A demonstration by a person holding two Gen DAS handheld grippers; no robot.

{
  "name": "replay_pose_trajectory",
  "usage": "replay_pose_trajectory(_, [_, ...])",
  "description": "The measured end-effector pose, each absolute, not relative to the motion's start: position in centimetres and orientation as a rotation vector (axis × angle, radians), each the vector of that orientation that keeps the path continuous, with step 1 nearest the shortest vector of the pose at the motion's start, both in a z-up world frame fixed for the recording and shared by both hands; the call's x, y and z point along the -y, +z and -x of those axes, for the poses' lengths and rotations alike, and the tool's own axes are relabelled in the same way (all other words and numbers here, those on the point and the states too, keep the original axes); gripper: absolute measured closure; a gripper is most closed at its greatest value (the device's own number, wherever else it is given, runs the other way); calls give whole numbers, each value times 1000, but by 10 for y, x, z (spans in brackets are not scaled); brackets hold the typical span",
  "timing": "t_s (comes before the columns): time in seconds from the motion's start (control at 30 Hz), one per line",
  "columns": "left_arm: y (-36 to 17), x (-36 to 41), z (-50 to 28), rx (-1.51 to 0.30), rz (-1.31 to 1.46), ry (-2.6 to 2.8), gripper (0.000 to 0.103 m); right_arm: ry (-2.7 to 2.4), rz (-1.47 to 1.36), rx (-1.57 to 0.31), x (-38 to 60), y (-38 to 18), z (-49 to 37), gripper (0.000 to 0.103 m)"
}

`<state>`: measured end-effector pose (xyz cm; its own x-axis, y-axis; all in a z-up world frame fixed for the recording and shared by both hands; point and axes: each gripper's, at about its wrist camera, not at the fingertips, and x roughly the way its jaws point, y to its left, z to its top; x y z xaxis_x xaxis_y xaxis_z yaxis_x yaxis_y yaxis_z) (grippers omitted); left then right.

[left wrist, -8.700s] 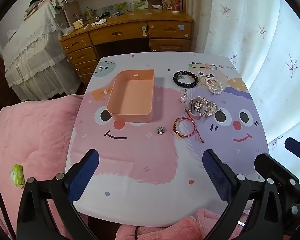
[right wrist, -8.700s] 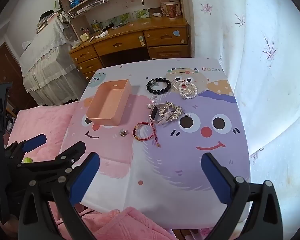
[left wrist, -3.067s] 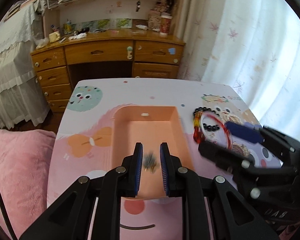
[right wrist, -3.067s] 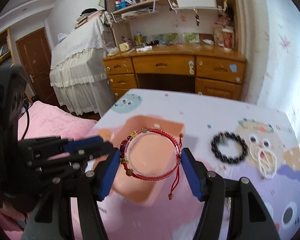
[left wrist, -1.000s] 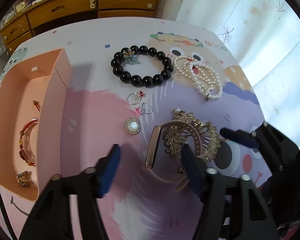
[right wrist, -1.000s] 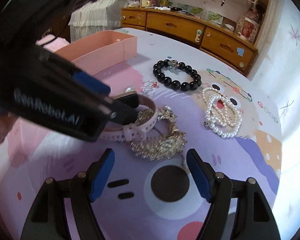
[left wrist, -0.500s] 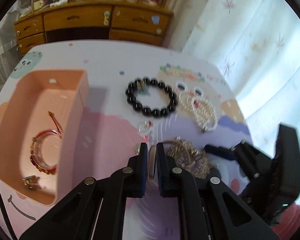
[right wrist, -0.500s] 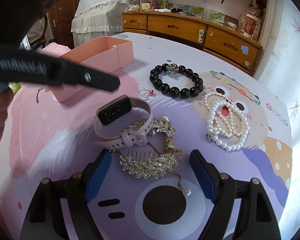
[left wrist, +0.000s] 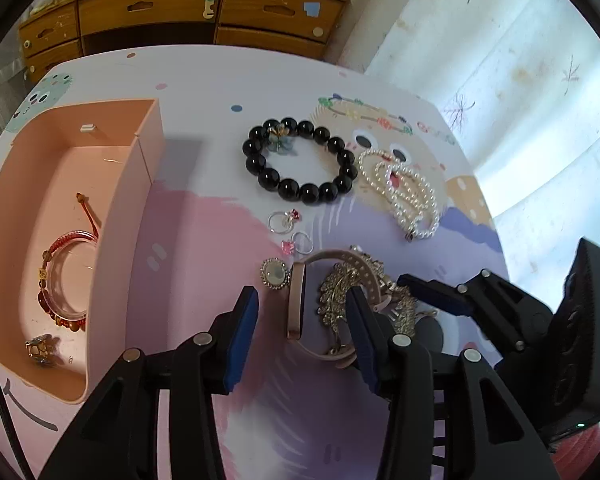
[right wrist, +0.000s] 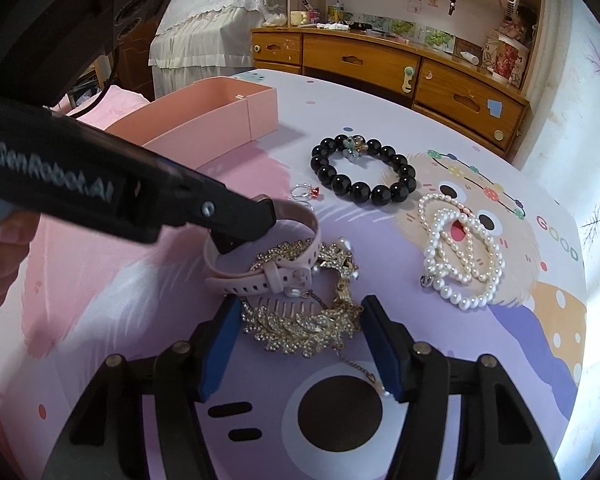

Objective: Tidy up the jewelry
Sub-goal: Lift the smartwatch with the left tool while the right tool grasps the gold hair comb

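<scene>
My left gripper point(left wrist: 300, 332) hangs over a pink watch point(left wrist: 296, 304). Its jaws are opening, astride the watch face, with no pad pressing on it. A gold leaf comb point(right wrist: 300, 328) lies tangled with the watch strap point(right wrist: 260, 276). My right gripper point(right wrist: 300, 344) is closing around the comb, its pads just off the two ends. One left finger point(right wrist: 244, 216) dips into the watch loop. The pink box point(left wrist: 120, 240) at the left holds a red bracelet point(left wrist: 66, 280) and a small brooch point(left wrist: 40, 346).
A black bead bracelet point(left wrist: 300, 160), a pearl necklace point(left wrist: 412, 200), two rings point(left wrist: 286, 220) and a round pearl brooch point(left wrist: 275, 274) lie beyond the watch. A wooden desk point(left wrist: 220, 4) stands behind the table, a curtain point(left wrist: 520, 80) to the right. A hand point(right wrist: 0, 248) shows at the left edge.
My left jaws, pinched together at the watch half a second ago, now stand apart on either side of it. The right jaws have narrowed around the gold comb.
</scene>
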<state>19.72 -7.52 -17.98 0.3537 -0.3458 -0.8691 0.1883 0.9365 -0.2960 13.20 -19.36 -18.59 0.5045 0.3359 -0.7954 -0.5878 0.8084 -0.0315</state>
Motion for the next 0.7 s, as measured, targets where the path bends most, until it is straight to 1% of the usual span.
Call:
replay_pose_trajectory(0.03, [-182, 77, -198, -1170, 139, -338, 59, 569, 318, -879, 193, -186, -132, 41])
replay_pose_trajectory(0.07, [-185, 79, -199, -1182, 125, -329, 63, 569, 319, -879, 193, -186, -132, 41])
replay_pose_trajectory(0.1, [-188, 79, -200, -1190, 120, -325, 75, 568, 319, -880, 193, -186, -132, 42])
replay_pose_trajectory(0.13, [-190, 79, -201, -1195, 120, -317, 80, 568, 318, -880, 194, -186, -132, 42])
replay_pose_trajectory(0.2, [-192, 76, -202, -1200, 145, -312, 94, 565, 314, -884, 193, -186, -131, 42])
replay_pose_trajectory(0.37, [-185, 74, -200, -1160, 158, -317, 96, 539, 301, -906, 192, -183, -131, 42])
replay_pose_trajectory(0.7, [-157, 61, -195, -1094, 170, -299, 96, 529, 172, -930, 186, -177, -125, 42])
